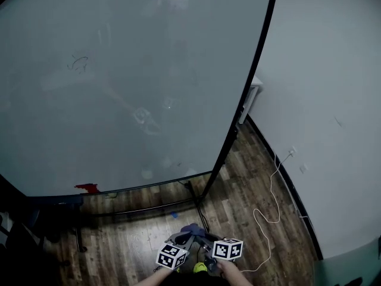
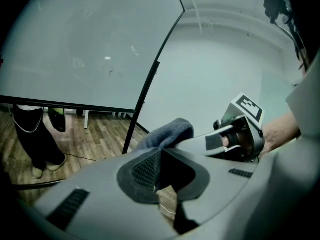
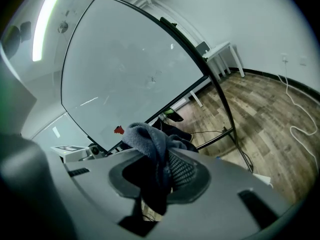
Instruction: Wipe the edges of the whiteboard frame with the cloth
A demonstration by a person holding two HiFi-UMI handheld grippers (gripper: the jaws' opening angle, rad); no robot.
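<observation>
The whiteboard (image 1: 119, 82) fills most of the head view, with its black frame down the right edge (image 1: 256, 58) and along the bottom (image 1: 149, 186). Low in that view, both grippers are held close together above the floor. My right gripper (image 3: 165, 156) is shut on a grey-blue cloth (image 3: 145, 136), which bunches up above its jaws. My left gripper (image 2: 159, 153) is shut with nothing seen between its pads. The cloth (image 2: 167, 134) lies just beyond the left gripper's tips. In the head view the cloth (image 1: 191, 229) sits ahead of the two marker cubes, well short of the frame.
The board stands on black legs (image 1: 199, 204) over a wood floor. A white cable (image 1: 271, 201) runs from a wall socket across the floor at the right. A white table (image 1: 253, 97) stands behind the board. A small red thing (image 1: 88, 188) sits on the bottom rail. A person's legs (image 2: 35, 134) show past the board.
</observation>
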